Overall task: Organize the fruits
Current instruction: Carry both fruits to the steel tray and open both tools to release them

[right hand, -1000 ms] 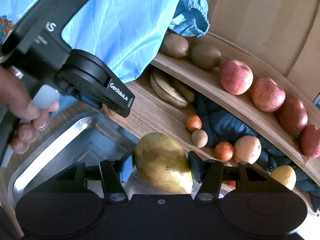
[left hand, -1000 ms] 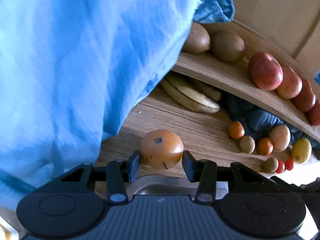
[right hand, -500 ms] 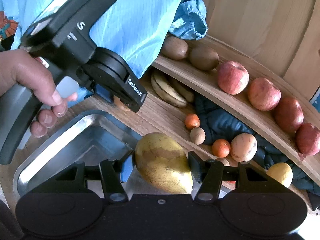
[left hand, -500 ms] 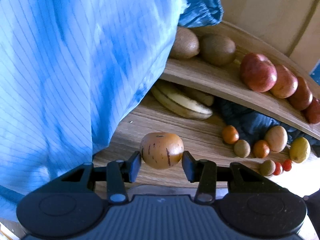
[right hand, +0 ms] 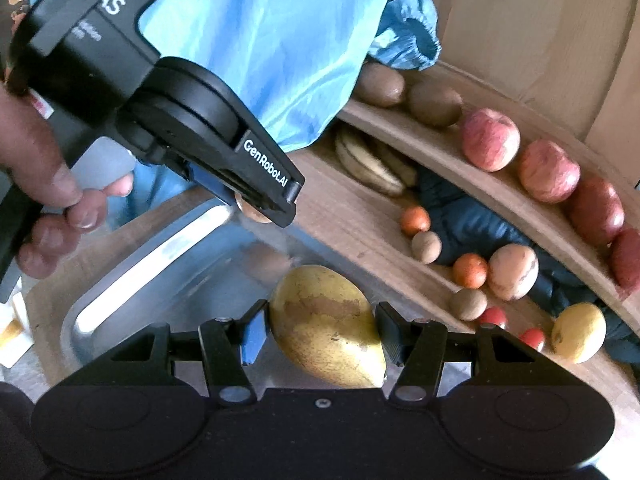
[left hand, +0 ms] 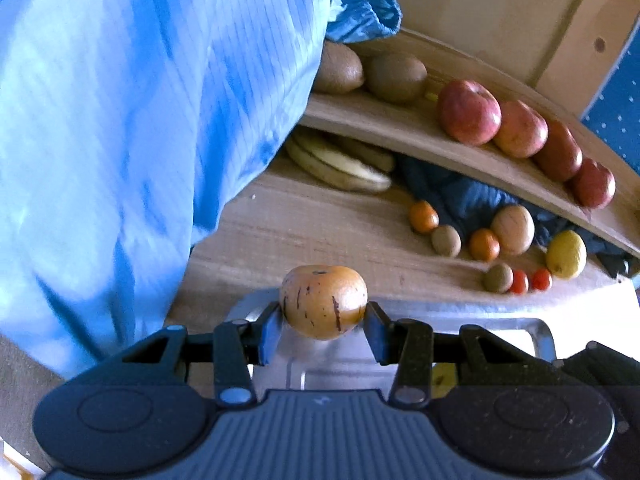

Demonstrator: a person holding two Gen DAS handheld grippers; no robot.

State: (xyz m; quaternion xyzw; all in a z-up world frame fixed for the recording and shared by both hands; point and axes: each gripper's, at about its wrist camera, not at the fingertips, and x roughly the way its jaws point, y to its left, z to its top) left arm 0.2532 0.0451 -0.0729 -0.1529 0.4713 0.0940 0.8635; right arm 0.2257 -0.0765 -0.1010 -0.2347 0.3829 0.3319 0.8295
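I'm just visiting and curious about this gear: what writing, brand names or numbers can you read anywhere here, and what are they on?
"GenRobot.AI": white lettering on the black side of the left gripper, seen from the right wrist camera.
"S", perhaps "AS": large white letters on that device's handle, cut off by the picture's edge.
Smaller white print just below those letters: too small and blurred to read.
No readable writing shows in the left wrist view, nor on the fruit or wooden shelf.

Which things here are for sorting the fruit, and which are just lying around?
For the job: left claw holding the tan fruit; right claw holding the mango; apples; bananas; metal tray.
Lying about: dark blue cloth.
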